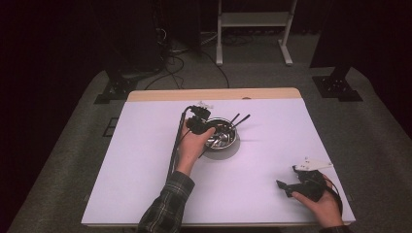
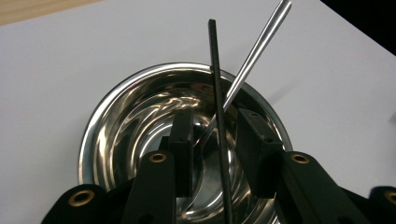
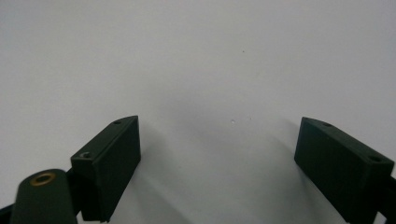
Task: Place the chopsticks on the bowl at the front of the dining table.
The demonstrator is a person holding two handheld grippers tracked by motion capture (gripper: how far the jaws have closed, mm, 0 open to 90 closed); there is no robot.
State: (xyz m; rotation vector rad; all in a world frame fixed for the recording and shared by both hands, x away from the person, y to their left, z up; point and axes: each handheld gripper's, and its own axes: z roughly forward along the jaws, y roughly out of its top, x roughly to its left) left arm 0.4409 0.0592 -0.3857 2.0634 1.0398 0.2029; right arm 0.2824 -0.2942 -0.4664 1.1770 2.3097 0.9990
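Near the far middle of the white table top [image 1: 145, 184], at about twelve o'clock from the person, sits a steel bowl [image 1: 227, 144], well clear of every edge. Bare white surface lies open on all sides of it, widest toward six and nine o'clock; the wooden strip [image 1: 214, 94] of the far edge runs just beyond it at twelve. The left gripper [image 1: 203, 127] hangs over the bowl's nine o'clock rim, held by the left hand [image 1: 192, 148], with its cable trailing back toward six. Two utensil handles jut over the bowl's rim toward one o'clock.

At four o'clock, near the table's right and near edges, the right gripper [image 1: 287, 189] rests in the right hand [image 1: 323, 201], well apart from the bowl.

From the left gripper view the bowl's [image 2: 112, 135] polished inside shows, and the two handles become distinct: a thin black rod [image 2: 215, 79] and a tapering silver handle [image 2: 257, 51], crossing each other above the bowl. The black rod runs down between the two jaws, which stand apart and do not press on it; a gap shows on each side.

From the right gripper view the right gripper's [image 3: 217, 158] jaws stand wide apart over bare white table [image 3: 196, 56], nothing between them.
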